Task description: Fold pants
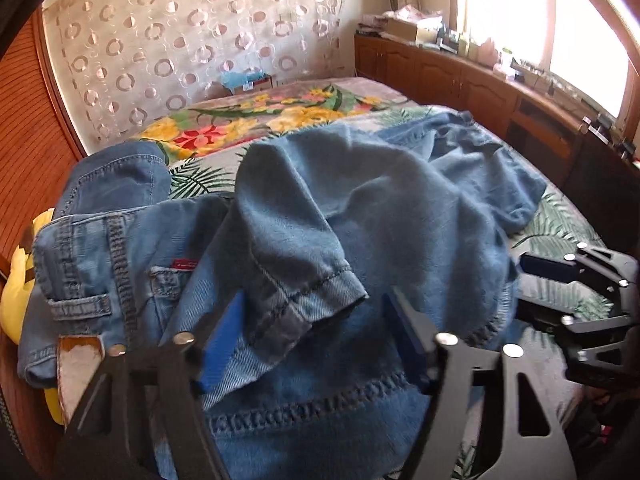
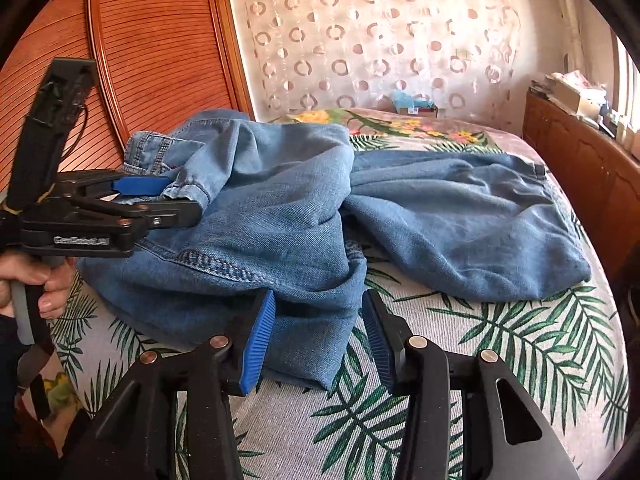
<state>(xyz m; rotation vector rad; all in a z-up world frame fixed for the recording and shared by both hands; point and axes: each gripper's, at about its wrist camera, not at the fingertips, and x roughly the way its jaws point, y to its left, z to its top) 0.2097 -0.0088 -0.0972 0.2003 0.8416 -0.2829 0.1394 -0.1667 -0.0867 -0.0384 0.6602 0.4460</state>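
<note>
Blue jeans (image 1: 400, 200) lie crumpled on the bed, one leg folded back over the waist part (image 1: 100, 264). That leg's hem cuff (image 1: 312, 292) sits between the blue pads (image 1: 224, 340) of my left gripper (image 1: 312, 332), with a gap showing on the right side, so it is open. In the right wrist view the left gripper (image 2: 182, 198) straddles the same cuff (image 2: 192, 192). My right gripper (image 2: 318, 340) stands open around a folded edge of the jeans (image 2: 312, 332) near the bed's front. It also shows at the right of the left wrist view, right gripper (image 1: 522, 284).
The bed cover (image 2: 500, 340) has a palm-leaf print, with a floral blanket (image 1: 248, 128) further back. A wooden cabinet (image 1: 460, 80) runs along the right under the window. A slatted wooden door (image 2: 152, 40) is on the left. A yellow soft thing (image 1: 16, 292) lies beside the waistband.
</note>
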